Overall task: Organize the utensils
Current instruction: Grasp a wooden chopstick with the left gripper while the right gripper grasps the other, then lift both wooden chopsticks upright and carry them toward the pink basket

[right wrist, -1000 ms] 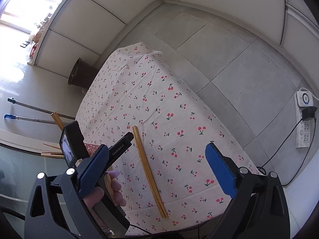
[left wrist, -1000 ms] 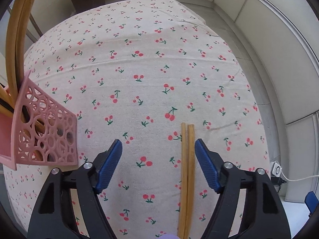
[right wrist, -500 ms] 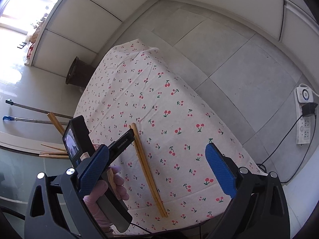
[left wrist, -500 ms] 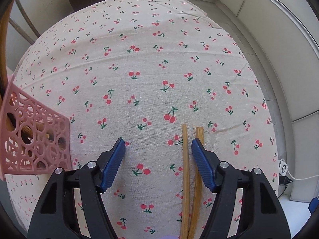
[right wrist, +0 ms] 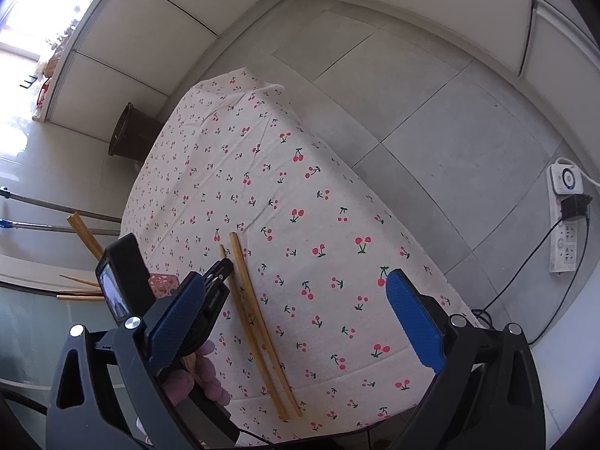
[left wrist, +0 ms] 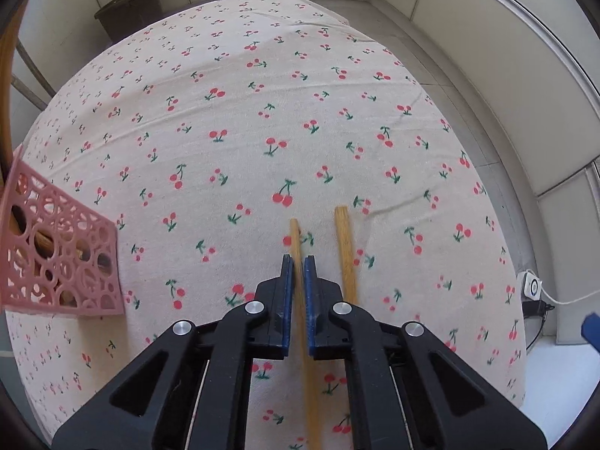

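— Tiled grey floor, pale panelled walls, cherry-print tablecloth over the table. And the task's thing?

— Two wooden chopsticks, lying lengthwise on the cloth near its nearer end. Left chopstick caught between the blue pads of the left gripper, jaws just closed down to a narrow slit, pressing on the stick. Right chopstick just beside, outside the right-hand pad, apart from the first at the far tips.

— Other gripper?

— Right gripper held above and back from the table, fingers spread wide, nothing between them. Seen through it: both chopsticks on the cloth, near ends reaching close to the table's nearer edge.

— Open room around the sticks?

— Plenty of bare cloth ahead and toward the right-hand edge of the left wrist view. Leftward, a pink perforated holder standing on the cloth, more wooden sticks inside it, well apart from the gripped stick.

— Past the edges?

— Dark bin on the floor beyond the far corner. White power strip with a black plug and cable on the floor beside the table. Long poles beyond the opposite side. A hand wrapped round the left gripper's handle.
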`<state>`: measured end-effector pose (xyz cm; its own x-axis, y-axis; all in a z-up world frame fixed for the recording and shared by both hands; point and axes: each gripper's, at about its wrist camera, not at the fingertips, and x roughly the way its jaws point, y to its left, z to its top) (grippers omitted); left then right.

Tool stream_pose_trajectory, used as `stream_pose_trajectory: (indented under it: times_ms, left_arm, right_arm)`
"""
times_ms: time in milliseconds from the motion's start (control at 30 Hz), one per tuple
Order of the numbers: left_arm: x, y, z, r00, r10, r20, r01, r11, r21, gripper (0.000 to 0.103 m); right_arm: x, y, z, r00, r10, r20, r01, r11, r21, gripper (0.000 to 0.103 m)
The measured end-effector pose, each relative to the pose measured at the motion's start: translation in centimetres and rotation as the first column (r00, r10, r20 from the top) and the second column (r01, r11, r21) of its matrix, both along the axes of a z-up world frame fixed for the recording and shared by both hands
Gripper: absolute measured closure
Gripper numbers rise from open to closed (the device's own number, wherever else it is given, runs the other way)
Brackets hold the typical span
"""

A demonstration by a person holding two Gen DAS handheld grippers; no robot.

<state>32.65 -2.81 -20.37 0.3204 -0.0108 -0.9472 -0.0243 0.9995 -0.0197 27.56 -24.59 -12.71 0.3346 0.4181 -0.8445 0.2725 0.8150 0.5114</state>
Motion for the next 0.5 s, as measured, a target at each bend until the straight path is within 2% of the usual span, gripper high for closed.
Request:
stream_pose_trajectory:
  times_ms: [133, 233, 400, 500]
  left_arm:
    - [-1.5, 1.1, 0.0, 1.000, -0.010, 0.001, 0.010, 1.000, -0.006, 0.098]
    - [-3.2, 2.9, 1.2, 1.000, 0.018, 0.015, -0.018, 0.999, -0.034, 0.098]
    - [-6.7, 6.9, 5.8, 0.989, 0.079, 0.124, -0.072, 0.996, -0.060, 0.098]
    - [-9.4, 8.9, 9.3, 0.969, 0.127, 0.210, -0.118, 0.992, -0.052, 0.098]
  right_arm:
    - [0.8, 0.9, -1.3, 1.000, 0.012, -0.024, -0.013, 0.999, -0.034, 0.009]
    - [1.6, 2.2, -2.5, 0.998, 0.039, -0.041, -0.042, 0.997, -0.069, 0.009]
    - [3.1, 5.9, -4.3, 0.992, 0.118, -0.052, -0.124, 0.984, -0.130, 0.009]
    - [3.7, 8.7, -5.3, 0.985, 0.161, -0.059, -0.169, 0.970, -0.174, 0.009]
